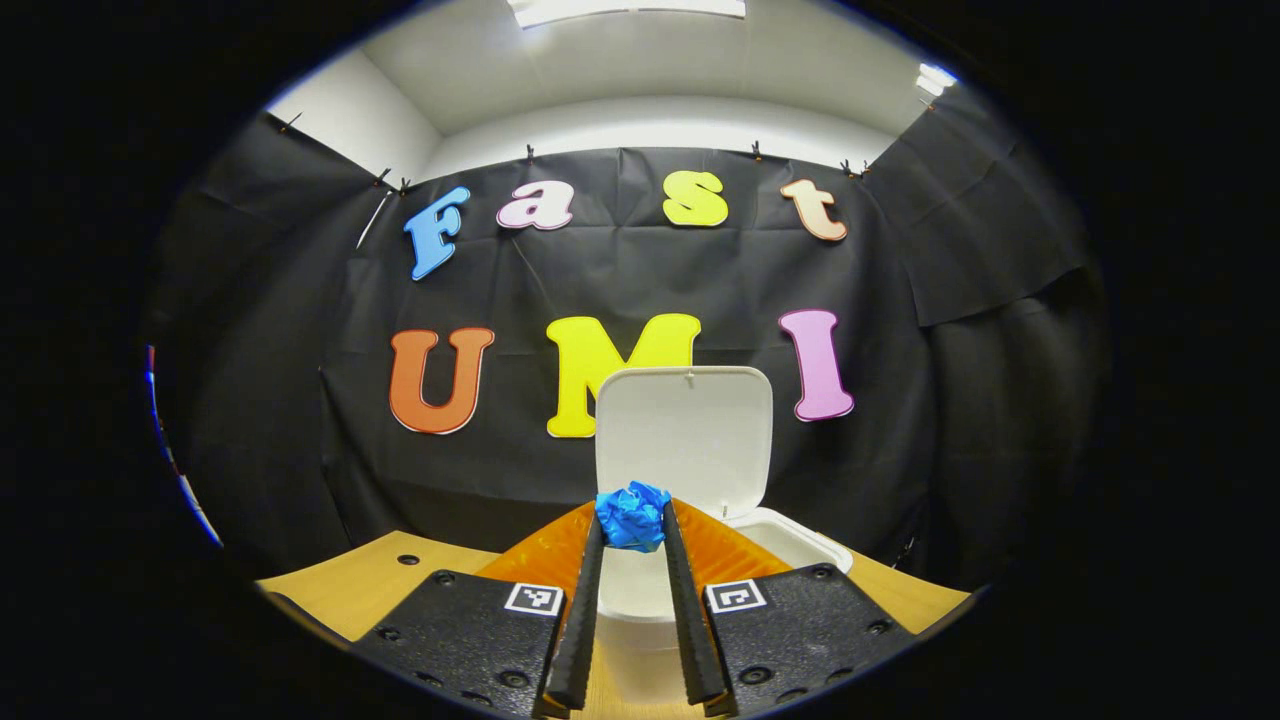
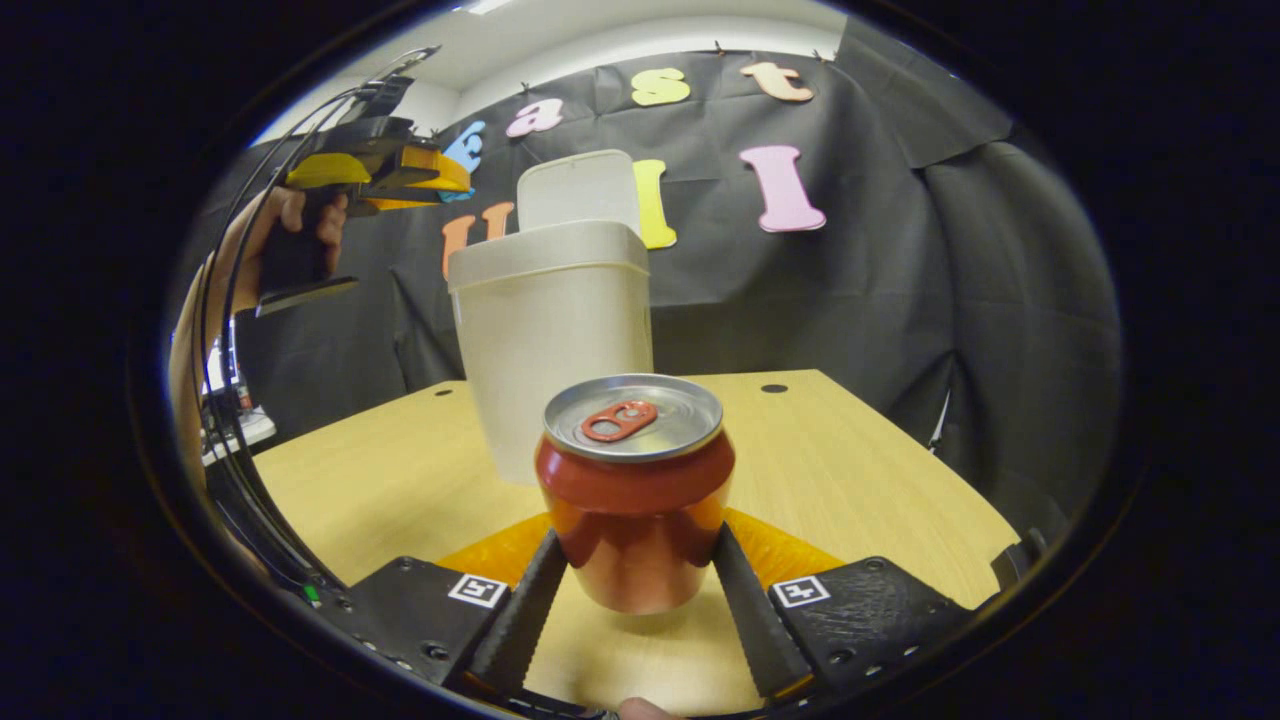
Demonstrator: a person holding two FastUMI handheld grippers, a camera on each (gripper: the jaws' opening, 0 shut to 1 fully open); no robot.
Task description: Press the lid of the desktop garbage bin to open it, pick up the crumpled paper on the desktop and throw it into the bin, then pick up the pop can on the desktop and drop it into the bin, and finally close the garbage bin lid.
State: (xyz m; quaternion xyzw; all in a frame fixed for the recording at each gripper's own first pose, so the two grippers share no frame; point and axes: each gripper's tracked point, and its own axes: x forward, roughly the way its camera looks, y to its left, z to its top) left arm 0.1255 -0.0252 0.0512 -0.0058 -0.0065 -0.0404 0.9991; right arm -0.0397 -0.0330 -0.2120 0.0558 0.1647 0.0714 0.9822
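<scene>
In the left gripper view, the left gripper (image 1: pixel 633 520) holds the crumpled paper (image 1: pixel 632 516), a blue ball, pinched at the tips of its two fingers (image 1: pixel 583 620), so the jaws are closed on it. The paper hangs above the open garbage bin (image 1: pixel 800 545), whose white rim and inside show just beyond and below the fingers. The bin's lid (image 1: pixel 685 440) stands upright behind the paper, swung back against the booth wall. The wooden tabletop (image 1: pixel 350 585) spreads to either side.

In the right gripper view, the right gripper (image 2: pixel 637 570) has the pop can (image 2: pixel 636 495) between its fingers (image 2: pixel 520 610); the can is red, upright, its silver top and red pull tab facing up. Both fingers touch its lower sides, the jaws gripping it, and a shadow on the tabletop (image 2: pixel 850 460) shows beneath its base. Just behind the can stands the garbage bin (image 2: pixel 555 340) with its lid (image 2: pixel 580 188) raised. At upper left, a hand (image 2: pixel 290 235) holds the left gripper (image 2: pixel 375 165) up beside the lid, well above the tabletop.
</scene>
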